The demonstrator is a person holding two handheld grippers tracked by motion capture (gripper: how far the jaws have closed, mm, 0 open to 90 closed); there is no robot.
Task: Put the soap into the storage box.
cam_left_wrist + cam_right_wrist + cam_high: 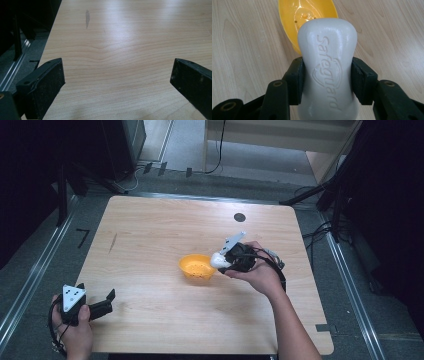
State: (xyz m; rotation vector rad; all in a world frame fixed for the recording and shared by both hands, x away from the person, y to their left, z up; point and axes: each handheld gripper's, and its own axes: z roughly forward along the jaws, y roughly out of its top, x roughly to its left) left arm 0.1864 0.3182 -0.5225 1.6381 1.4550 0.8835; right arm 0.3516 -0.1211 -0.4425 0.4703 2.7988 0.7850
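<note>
High view: the right gripper (223, 259) holds a white soap bar (218, 261) at the yellow dish's (196, 267) right rim, mid-table (150, 230); the left gripper (102, 303) sits near the front-left edge. Left gripper view: jaws wide apart over bare wood. Right gripper view: jaws clamp the soap's waist.

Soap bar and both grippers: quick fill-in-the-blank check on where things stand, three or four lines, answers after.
1. The right gripper is shut on a white bar of ____.
2. The soap bar is held just beside a dish whose colour is ____.
3. The left gripper has its jaws ____, with bare table between them.
4. The word pressed into the bar reads ____.

Missing words: soap; yellow; open; Safeguard
</note>
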